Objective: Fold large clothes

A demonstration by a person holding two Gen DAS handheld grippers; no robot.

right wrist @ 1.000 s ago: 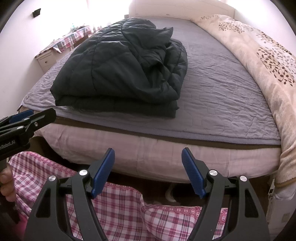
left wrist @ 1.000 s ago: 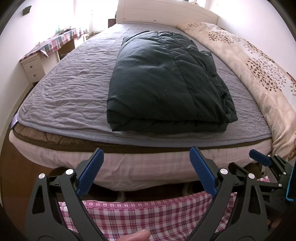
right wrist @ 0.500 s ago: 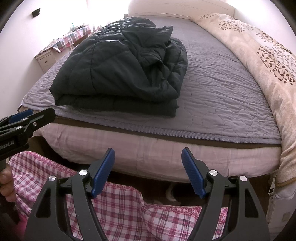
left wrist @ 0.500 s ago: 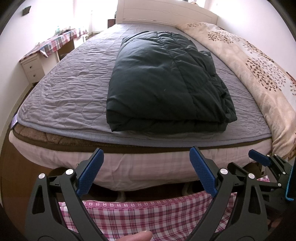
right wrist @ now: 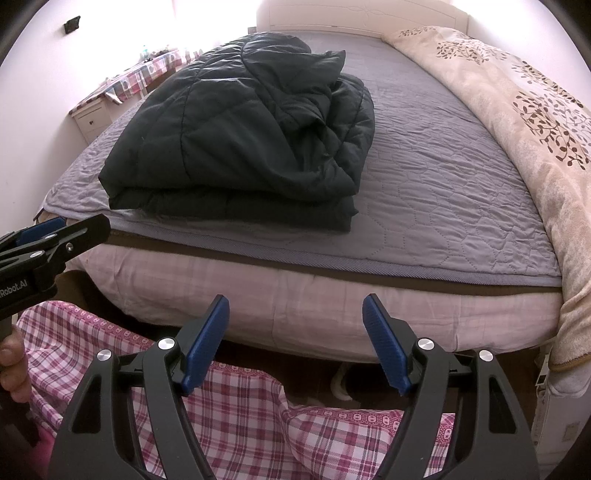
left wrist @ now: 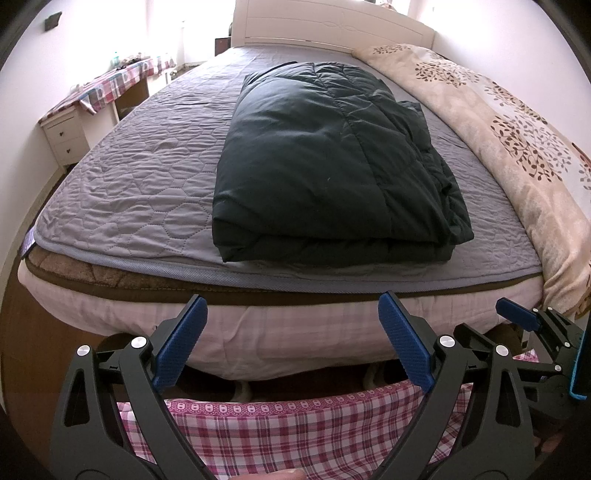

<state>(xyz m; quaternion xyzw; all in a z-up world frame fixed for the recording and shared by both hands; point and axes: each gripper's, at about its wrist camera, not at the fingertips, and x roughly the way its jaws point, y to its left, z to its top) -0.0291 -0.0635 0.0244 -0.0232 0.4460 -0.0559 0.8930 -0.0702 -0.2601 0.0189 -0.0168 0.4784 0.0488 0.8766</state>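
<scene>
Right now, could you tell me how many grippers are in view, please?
2: the left gripper and the right gripper, both open at the foot of the bed, clear of the folded dark jacket.

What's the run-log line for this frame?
stage: fold appears done | dark jacket: folded, on grey bed cover | left gripper: open, empty, off bed | right gripper: open, empty, off bed

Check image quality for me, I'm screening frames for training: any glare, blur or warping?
Left wrist view: the headboard is washed out by backlight, the bed edge bows from fisheye, the jacket is sharp. Right wrist view: the same glare at the top, dark corners, the jacket folds clear.
</scene>
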